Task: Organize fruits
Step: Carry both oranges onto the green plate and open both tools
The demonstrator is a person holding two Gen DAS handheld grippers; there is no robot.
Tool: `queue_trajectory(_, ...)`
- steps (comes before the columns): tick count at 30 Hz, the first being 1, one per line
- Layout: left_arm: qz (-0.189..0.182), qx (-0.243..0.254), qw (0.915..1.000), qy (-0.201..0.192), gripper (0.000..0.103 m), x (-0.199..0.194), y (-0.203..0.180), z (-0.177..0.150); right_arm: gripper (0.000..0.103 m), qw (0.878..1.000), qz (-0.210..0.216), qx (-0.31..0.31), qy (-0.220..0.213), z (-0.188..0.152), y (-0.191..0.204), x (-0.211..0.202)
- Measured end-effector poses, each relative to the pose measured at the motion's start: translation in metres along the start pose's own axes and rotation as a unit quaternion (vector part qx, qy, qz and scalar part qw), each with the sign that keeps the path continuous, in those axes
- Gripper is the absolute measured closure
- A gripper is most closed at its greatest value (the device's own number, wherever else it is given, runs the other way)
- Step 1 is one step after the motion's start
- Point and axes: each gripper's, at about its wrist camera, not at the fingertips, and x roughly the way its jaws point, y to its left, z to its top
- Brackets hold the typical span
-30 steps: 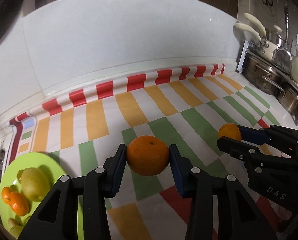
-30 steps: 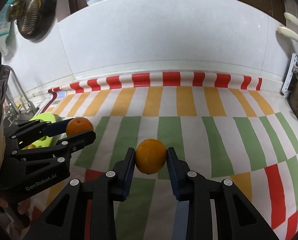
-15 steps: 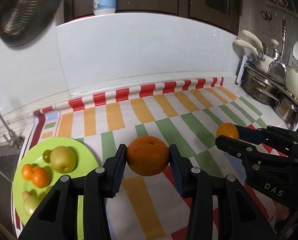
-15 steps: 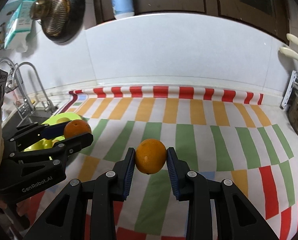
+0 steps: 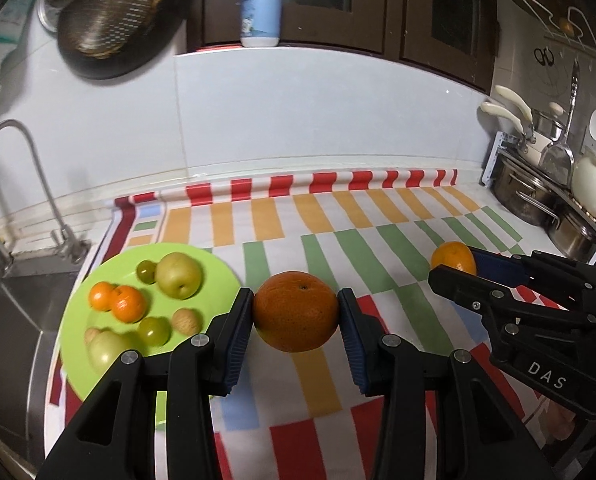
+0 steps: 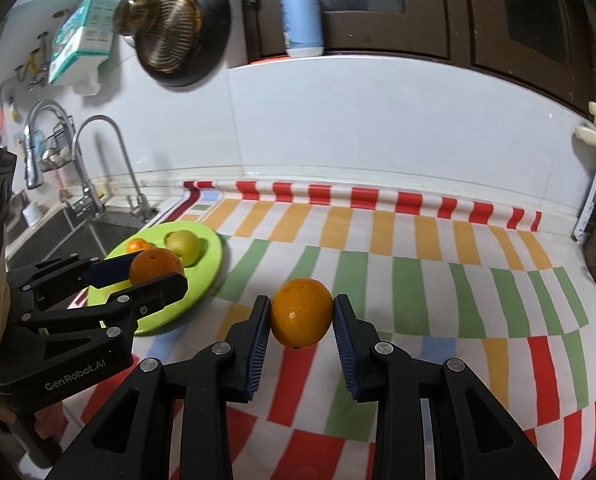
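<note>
My left gripper (image 5: 296, 312) is shut on a large dark orange (image 5: 296, 316), held above the striped cloth just right of a lime green plate (image 5: 218, 276). The plate carries two small tangerines (image 5: 118, 300), a yellow-green apple (image 5: 178, 274) and several small green and tan fruits. My right gripper (image 6: 301, 312) is shut on a lighter orange (image 6: 301, 312) over the cloth's middle. In the right wrist view the left gripper (image 6: 158, 270) with its orange (image 6: 154, 266) hangs in front of the plate (image 6: 210, 248). The left wrist view shows the right gripper (image 5: 454, 266) and its orange (image 5: 452, 260) at the right.
A sink (image 5: 14, 300) with a curved tap (image 5: 18, 176) lies left of the plate. Steel pots (image 5: 538, 196) stand on a rack at the right. A white tiled wall backs the counter, with a hanging strainer (image 5: 106, 16) and a bottle (image 5: 260, 4) above.
Both grippers have risen and drawn back with their oranges still held. The plate, sink and tap have come into fuller view at the left.
</note>
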Motion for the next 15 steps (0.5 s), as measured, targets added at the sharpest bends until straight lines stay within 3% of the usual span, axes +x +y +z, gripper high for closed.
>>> queue_trajectory(15,0.031,-0.018,0.9993,-0.01,0.061,-0.039,0.035,-0.019,0.07,0.999,0.034,-0.026,-0.004,-0.003,0.046,-0.008)
